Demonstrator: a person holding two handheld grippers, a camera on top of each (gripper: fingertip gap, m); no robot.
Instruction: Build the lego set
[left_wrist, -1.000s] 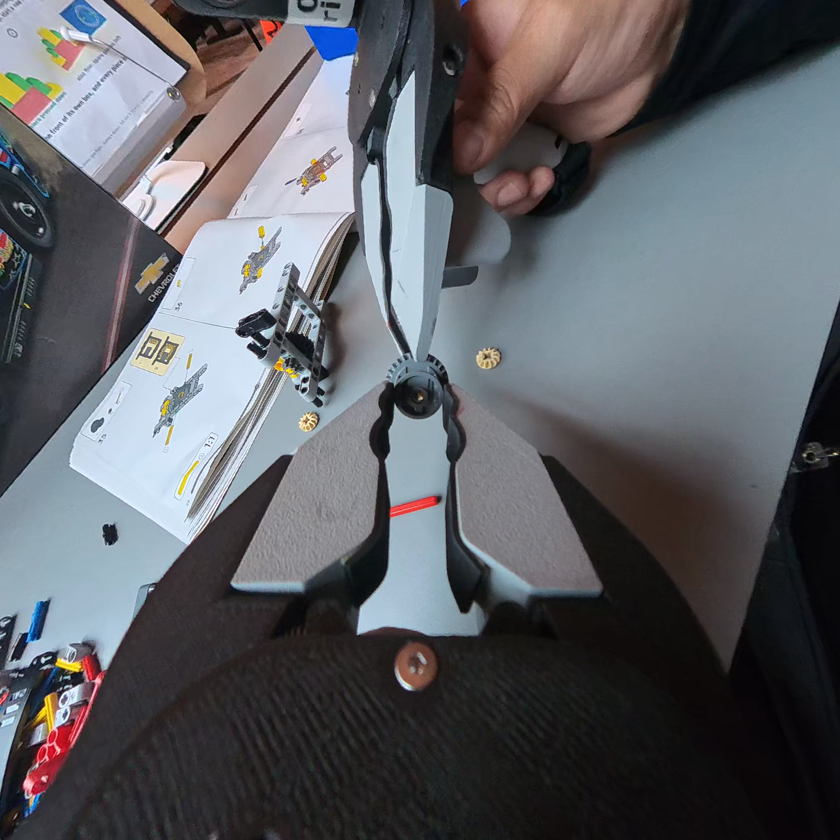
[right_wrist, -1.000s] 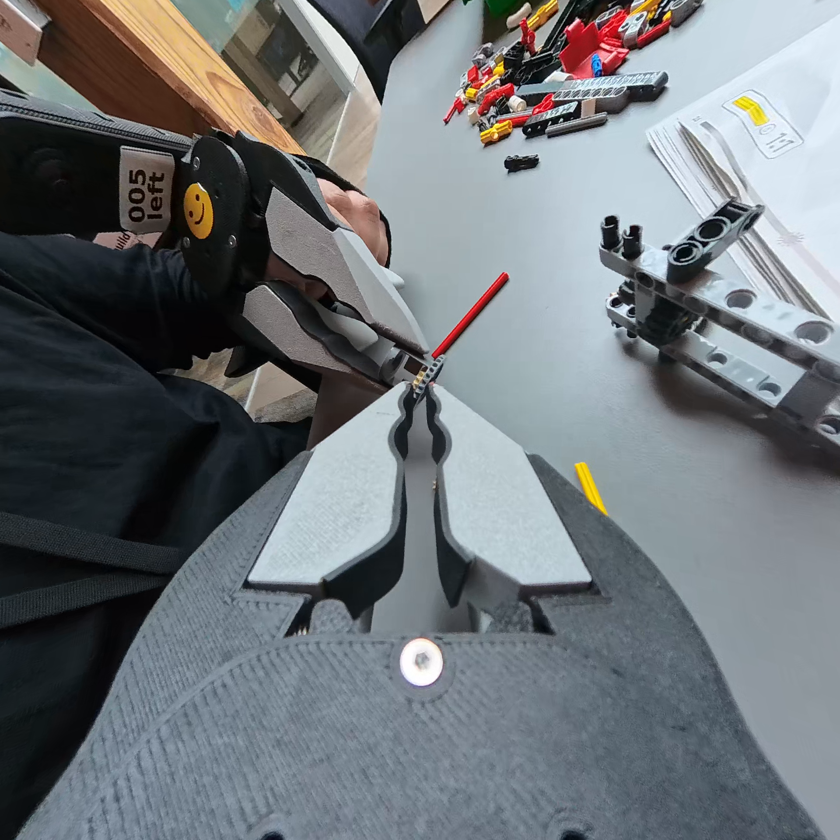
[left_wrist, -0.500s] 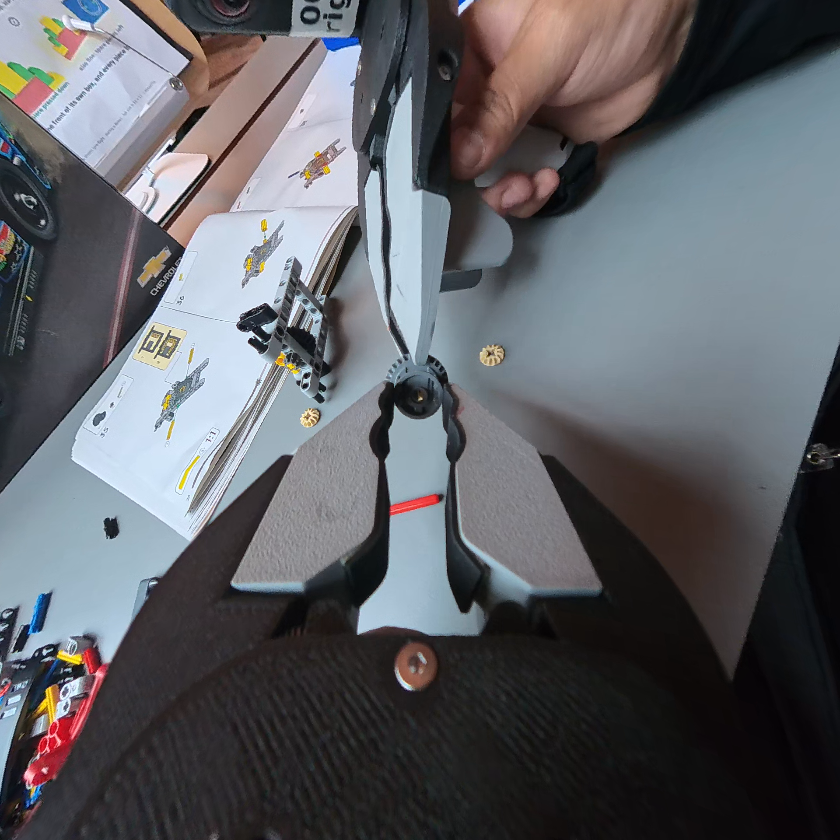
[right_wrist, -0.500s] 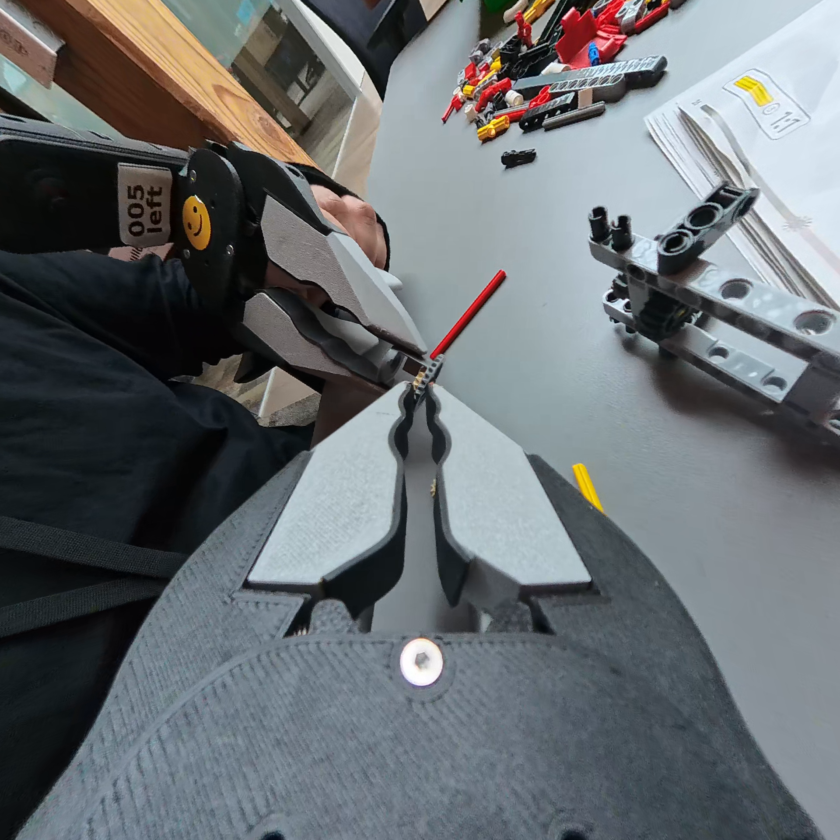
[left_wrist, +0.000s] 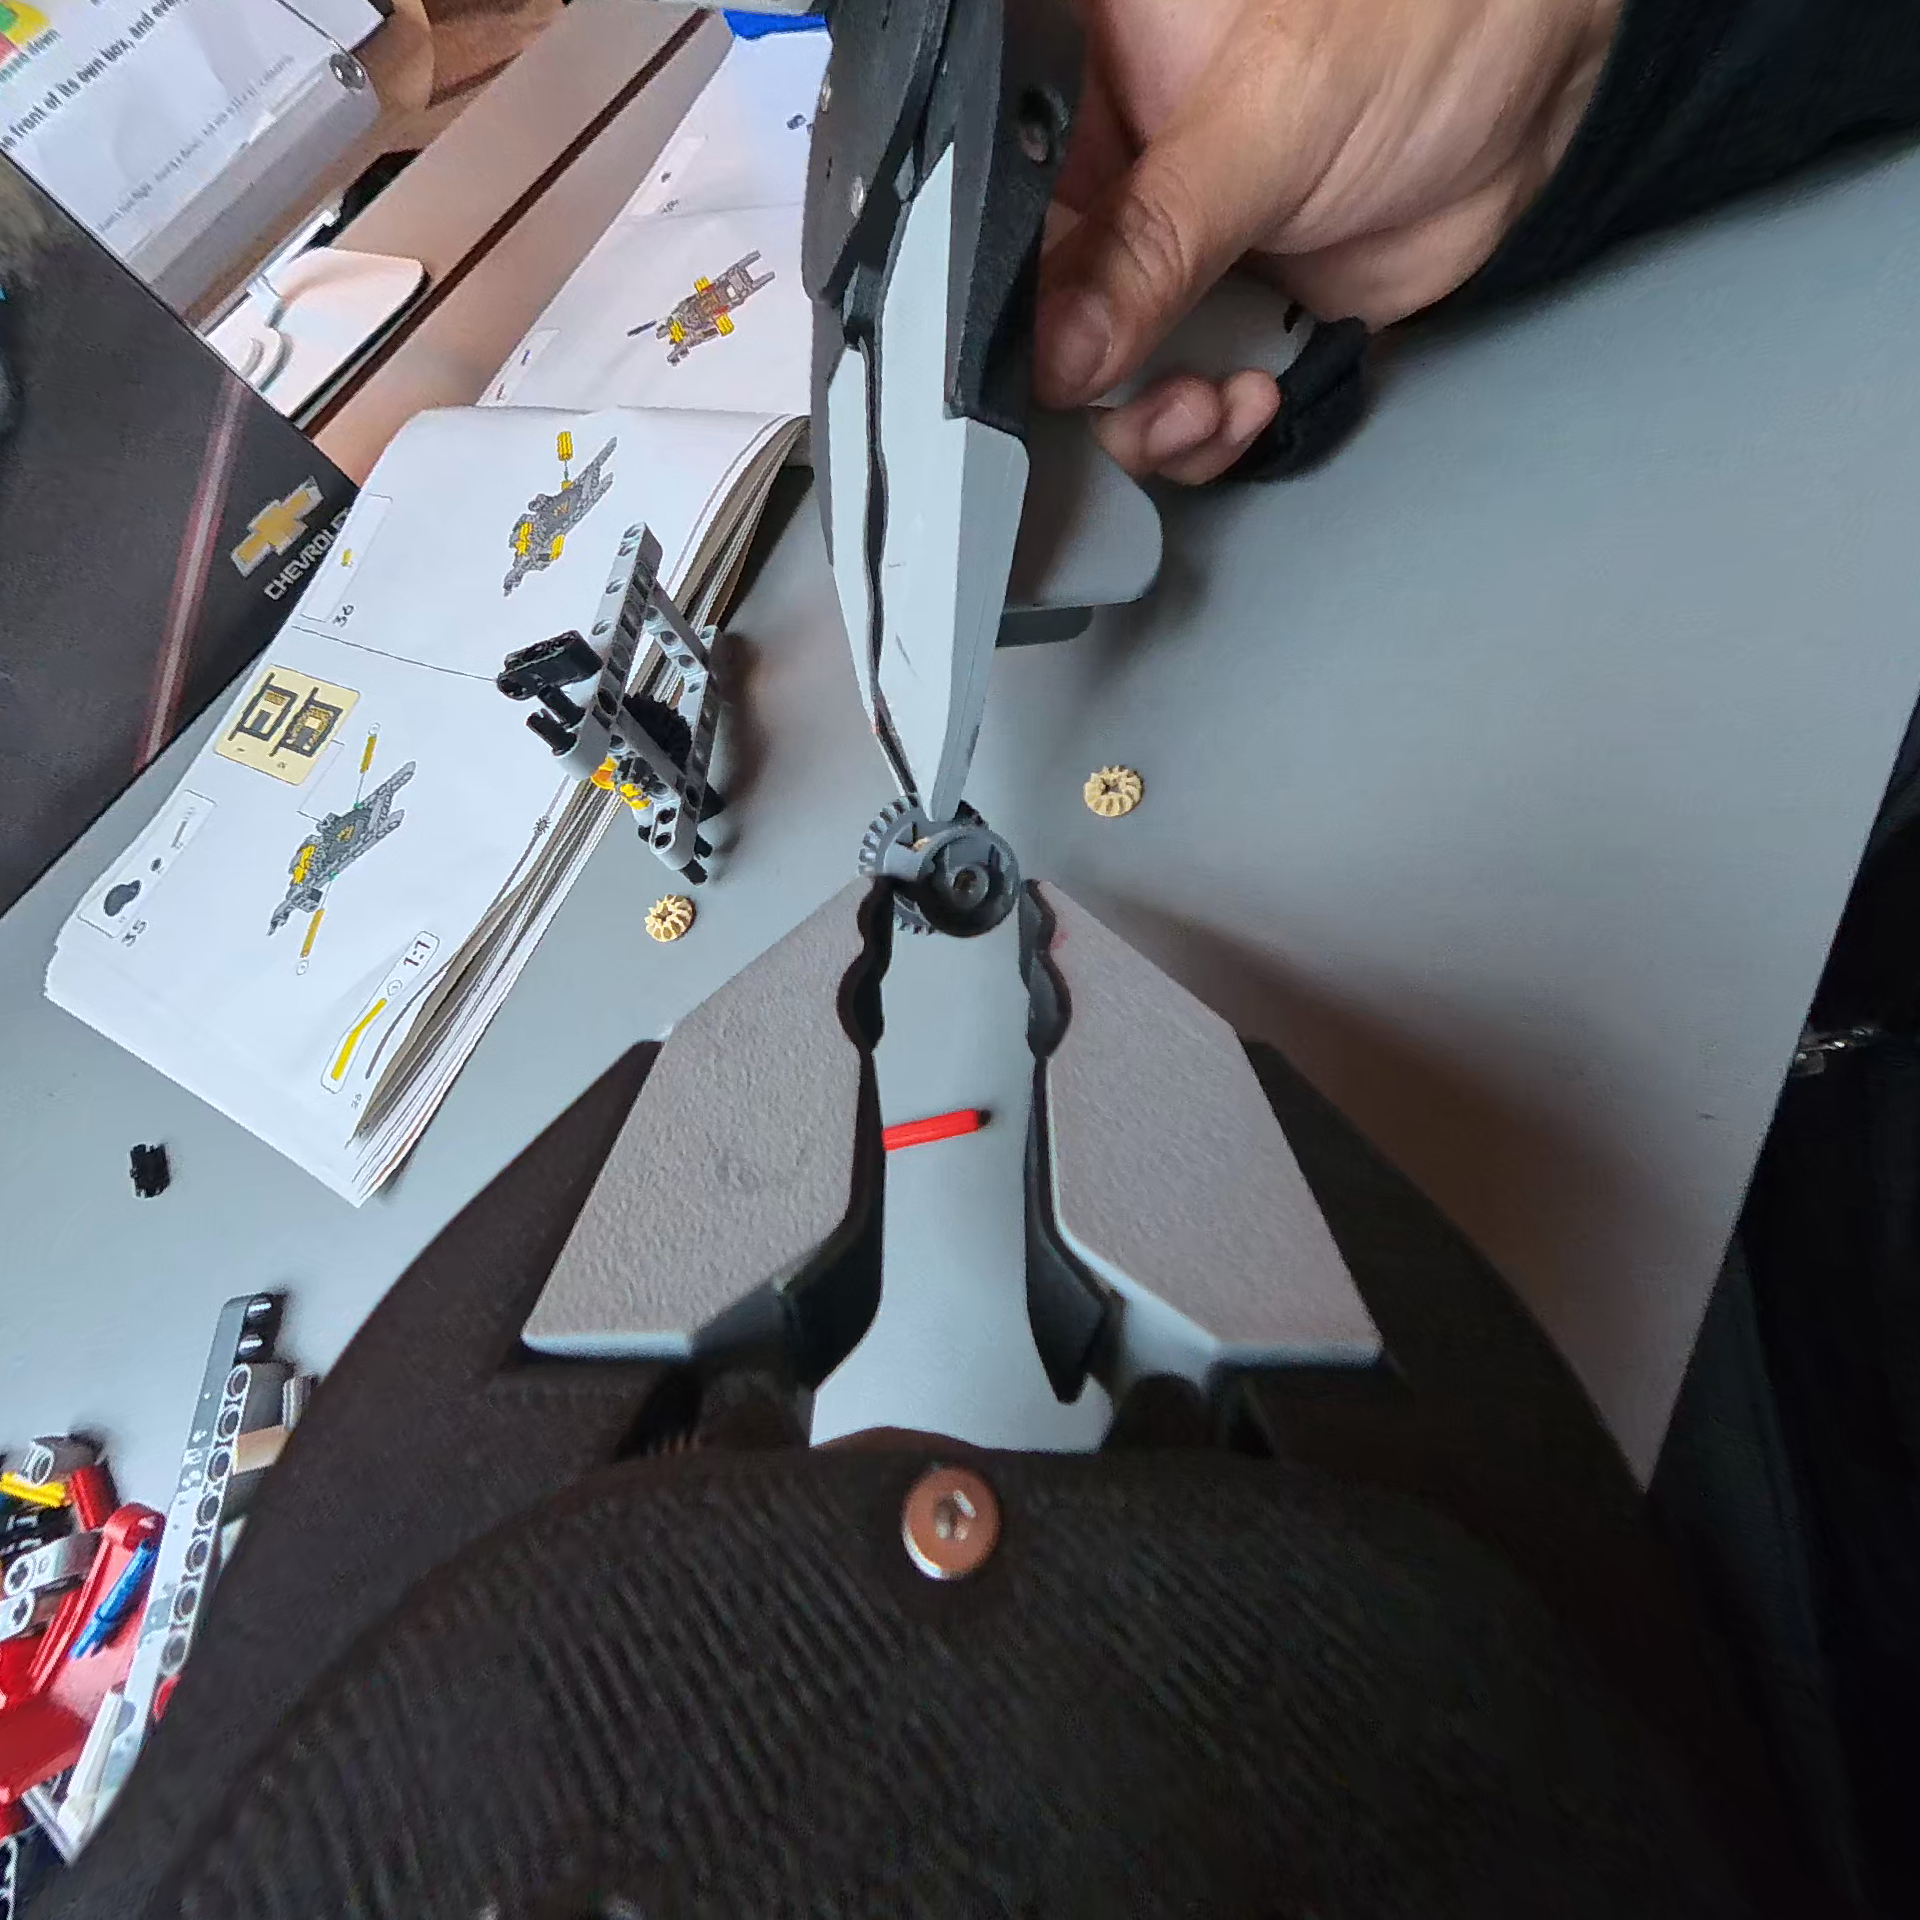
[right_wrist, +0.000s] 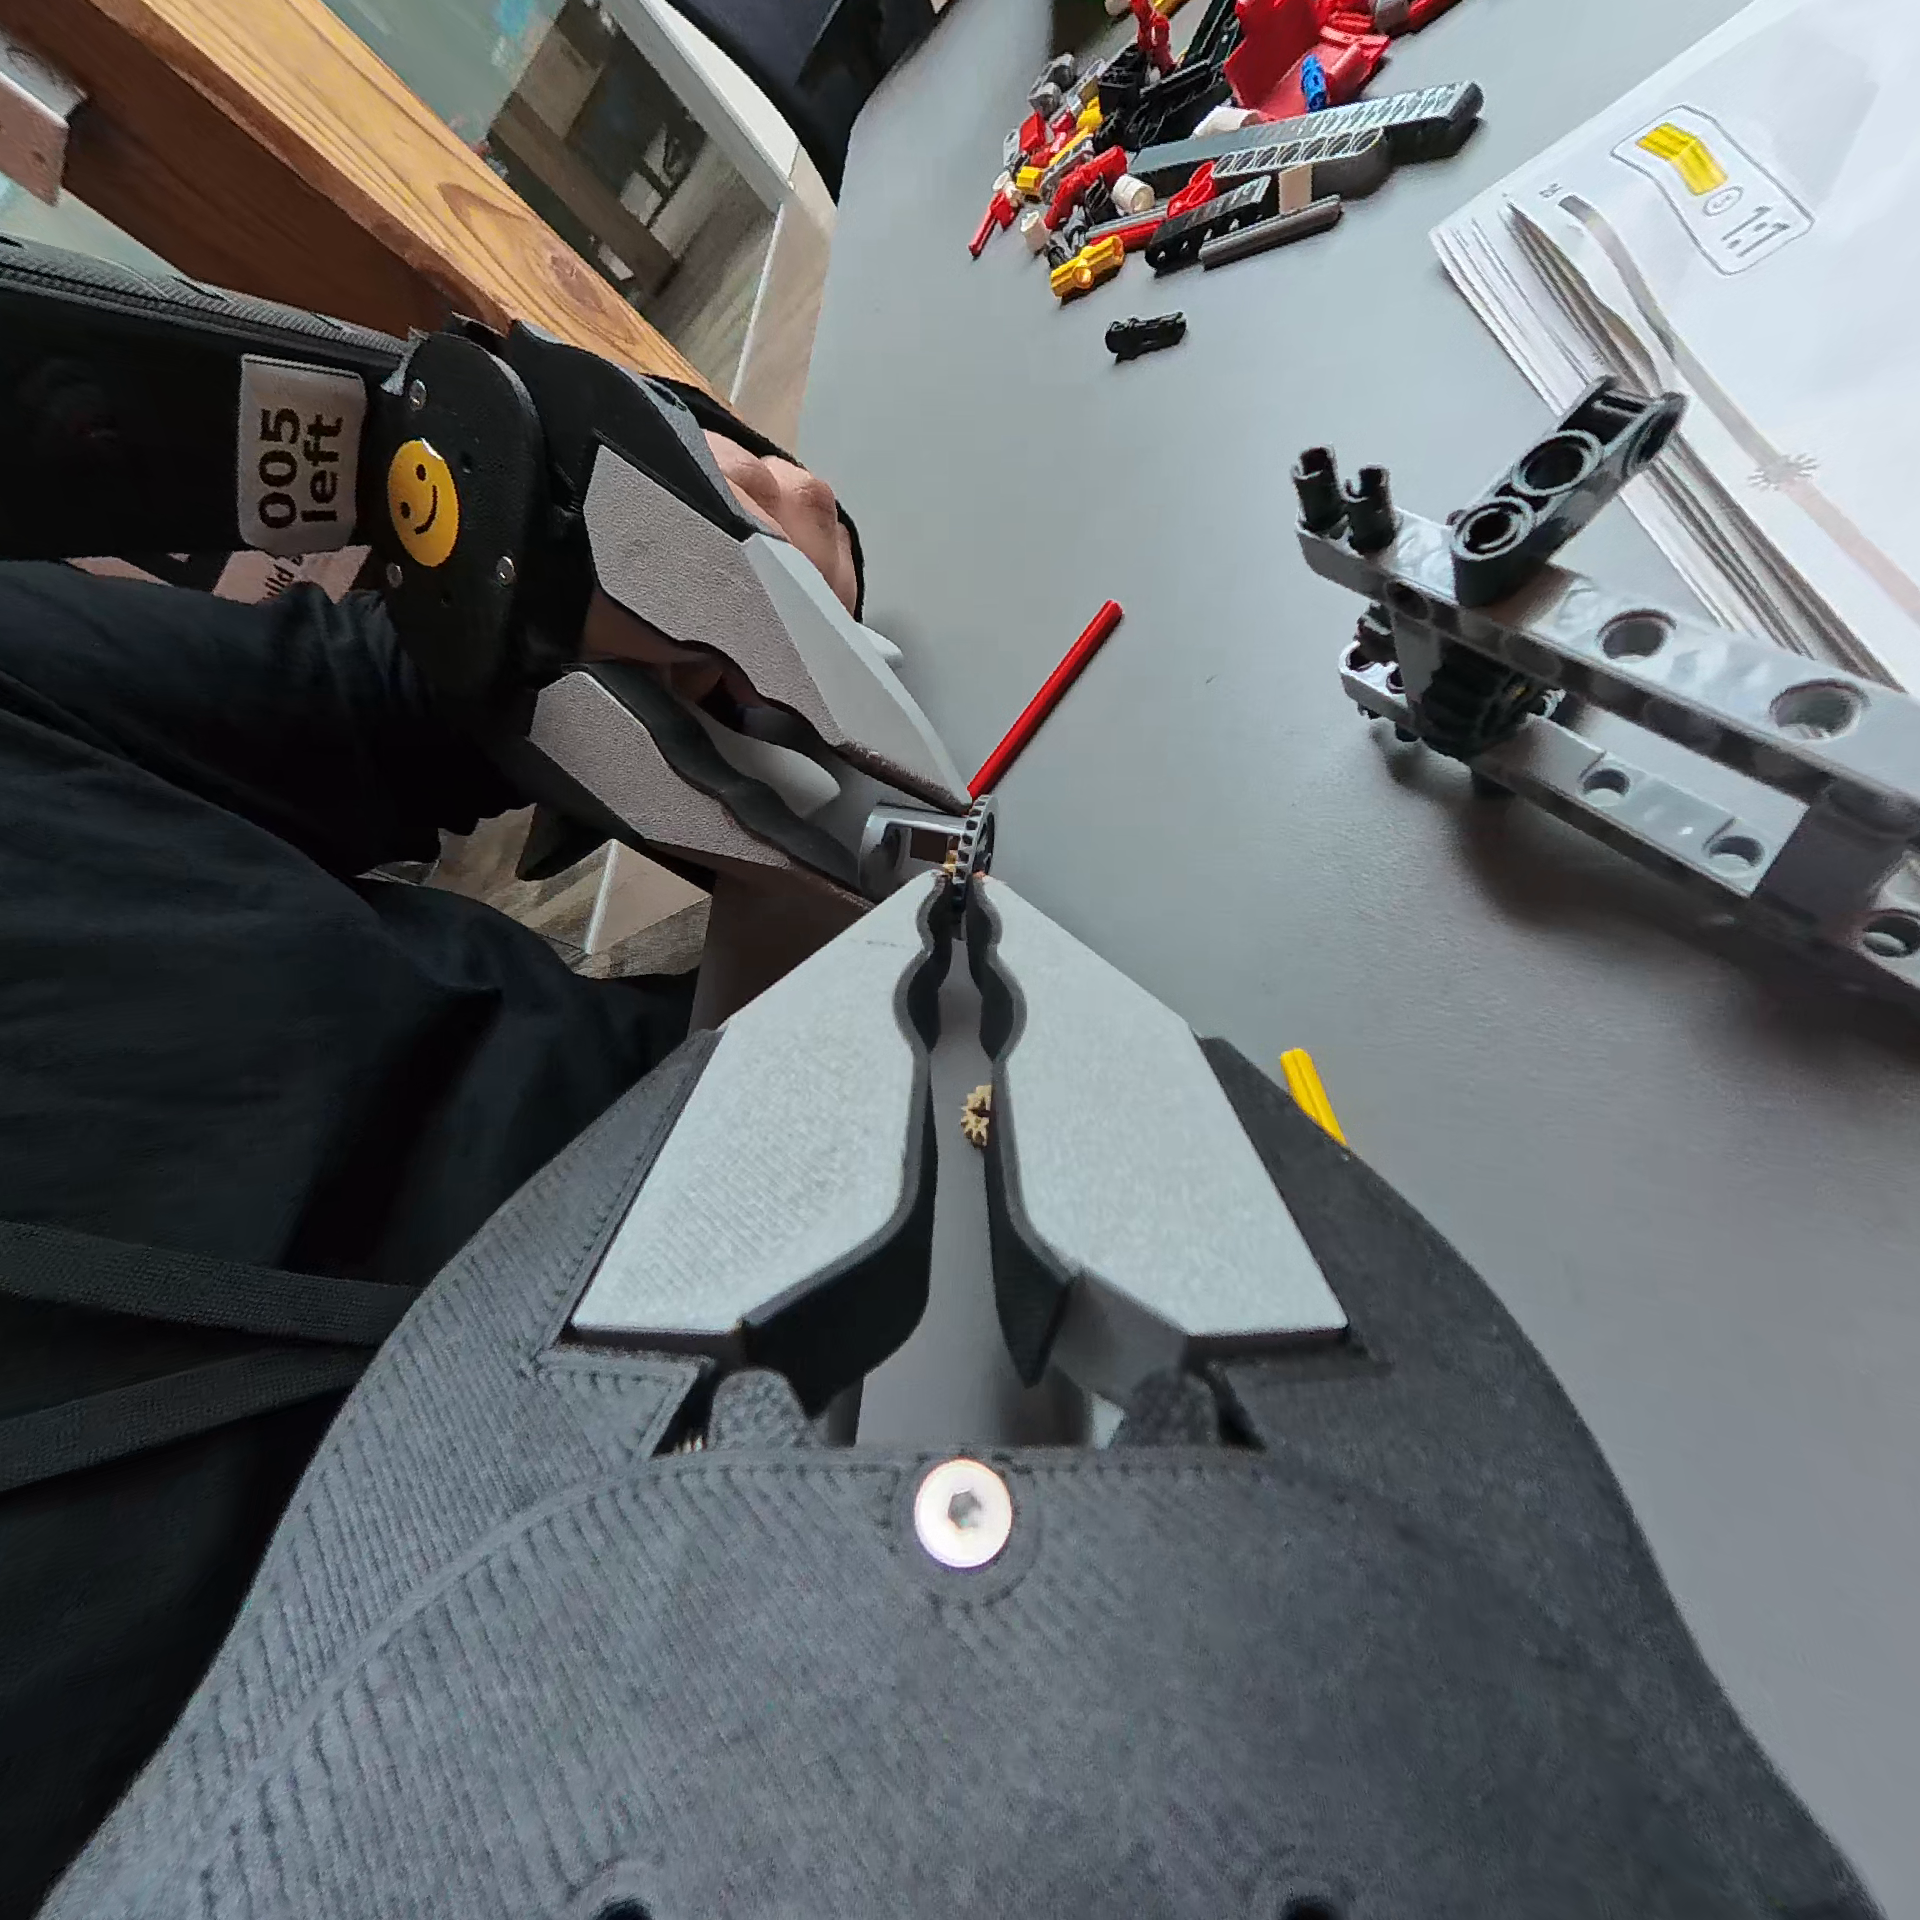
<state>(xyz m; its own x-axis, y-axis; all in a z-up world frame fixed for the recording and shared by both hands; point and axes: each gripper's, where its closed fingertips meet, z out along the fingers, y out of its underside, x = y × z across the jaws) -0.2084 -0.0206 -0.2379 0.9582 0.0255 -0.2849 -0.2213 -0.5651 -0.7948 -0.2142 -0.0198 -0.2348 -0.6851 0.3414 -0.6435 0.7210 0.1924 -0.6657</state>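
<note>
Lego parts lie across a smooth grey table (left_wrist: 1455, 727), none of them in a container. Largest is the dark cardboard set box (left_wrist: 114, 499), standing at the table's far left edge in the left wrist view. Beside it an open white paper instruction booklet (left_wrist: 343, 790) lies flat, its pages fanned at the spine. Against the booklet's near edge leans the partly built light grey frame of holed plastic beams (left_wrist: 655, 707), tilted, with a black connector (left_wrist: 545, 670) at one end and a black gear inside it; the right wrist view shows the same frame (right_wrist: 1621, 727) resting on the table next to the booklet (right_wrist: 1766, 270). A loose heap of red, black, grey and yellow pieces (right_wrist: 1195, 156) sits toward the far edge in that view.

The left gripper (left_wrist: 951, 883), with matte grey wedge fingers on ribbed black bodies, is pinched on a small dark grey round part with a toothed gear (left_wrist: 956, 868), held above the table. The right gripper (right_wrist: 961, 883) meets it head-on, its tips pressed together on the gear's rim (right_wrist: 977, 836). A hand (left_wrist: 1330, 177) grips the right gripper's handle.

A thin red plastic axle (right_wrist: 1044, 696) lies on the table beneath the grippers. Two small tan toothed gears (left_wrist: 1113, 792) (left_wrist: 669, 918) rest apart on the table, one just beside the frame. A short yellow axle (right_wrist: 1311, 1091) lies near the right gripper, and a tiny black pin (left_wrist: 149, 1164) sits near the booklet's corner.
</note>
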